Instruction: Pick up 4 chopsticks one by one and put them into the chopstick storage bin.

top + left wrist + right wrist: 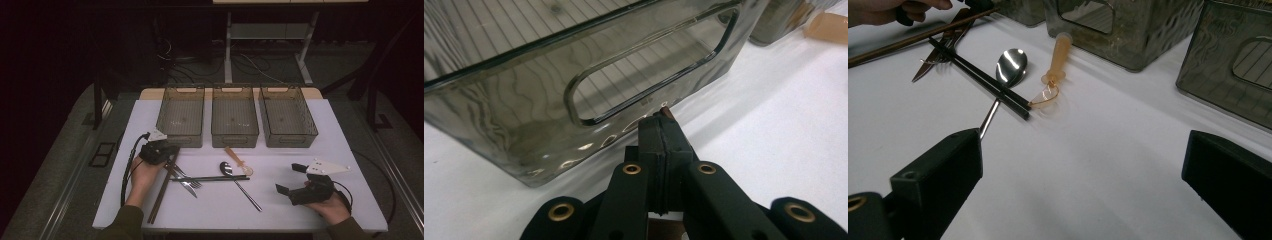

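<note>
- left gripper [159,150] near the worktop's [300,210] left edge, just in front of the left bin [181,116]; jaws together, clamped on the tip of the brown chopsticks [161,192]
- brown chopsticks slant back toward the front-left corner
- right gripper [290,179] near the front-right corner, jaws wide apart, nothing between them
- black chopsticks [210,177], metal spoon [240,186], fork [186,179] and orange spoon [238,160] lie mid-worktop
- three bins along the far edge
</note>
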The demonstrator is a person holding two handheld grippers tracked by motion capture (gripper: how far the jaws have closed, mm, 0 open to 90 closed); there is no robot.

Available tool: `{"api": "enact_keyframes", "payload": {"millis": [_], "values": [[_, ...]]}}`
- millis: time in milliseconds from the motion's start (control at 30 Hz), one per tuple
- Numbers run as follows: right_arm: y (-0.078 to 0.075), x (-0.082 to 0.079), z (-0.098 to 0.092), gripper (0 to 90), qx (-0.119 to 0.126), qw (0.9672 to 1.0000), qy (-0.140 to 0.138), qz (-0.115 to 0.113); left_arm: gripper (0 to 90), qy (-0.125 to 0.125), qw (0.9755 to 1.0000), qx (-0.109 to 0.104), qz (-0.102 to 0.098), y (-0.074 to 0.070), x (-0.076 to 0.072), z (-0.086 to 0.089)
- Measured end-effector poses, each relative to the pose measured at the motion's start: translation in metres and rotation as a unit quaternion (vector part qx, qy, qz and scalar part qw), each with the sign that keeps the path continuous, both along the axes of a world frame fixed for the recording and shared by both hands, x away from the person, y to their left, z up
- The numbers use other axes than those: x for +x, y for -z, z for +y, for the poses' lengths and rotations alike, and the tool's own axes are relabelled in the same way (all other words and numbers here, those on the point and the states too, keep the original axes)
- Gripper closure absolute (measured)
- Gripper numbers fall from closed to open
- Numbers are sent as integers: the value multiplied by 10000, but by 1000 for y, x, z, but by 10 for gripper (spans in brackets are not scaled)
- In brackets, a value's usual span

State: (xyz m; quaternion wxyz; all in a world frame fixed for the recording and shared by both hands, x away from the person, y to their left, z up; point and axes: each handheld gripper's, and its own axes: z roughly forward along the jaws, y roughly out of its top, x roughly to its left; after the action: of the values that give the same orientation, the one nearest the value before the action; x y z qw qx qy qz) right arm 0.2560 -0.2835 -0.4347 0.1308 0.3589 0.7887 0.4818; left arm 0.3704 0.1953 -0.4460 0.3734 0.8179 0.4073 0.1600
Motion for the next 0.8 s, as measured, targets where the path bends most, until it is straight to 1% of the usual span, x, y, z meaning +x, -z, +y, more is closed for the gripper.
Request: {"api": "enact_keyframes", "payload": {"millis": [567,633,800], "values": [[0,0,0,23,2,10000,4,3,900,197,9997,48,110,0,3,-9],[0,0,0,23,0,10000,3,-2,900,203,9997,27,114,0,4,-10],[0,0,0,23,3,10000,11,-9,900,292,9994,73,141,0,5,-15]]}}
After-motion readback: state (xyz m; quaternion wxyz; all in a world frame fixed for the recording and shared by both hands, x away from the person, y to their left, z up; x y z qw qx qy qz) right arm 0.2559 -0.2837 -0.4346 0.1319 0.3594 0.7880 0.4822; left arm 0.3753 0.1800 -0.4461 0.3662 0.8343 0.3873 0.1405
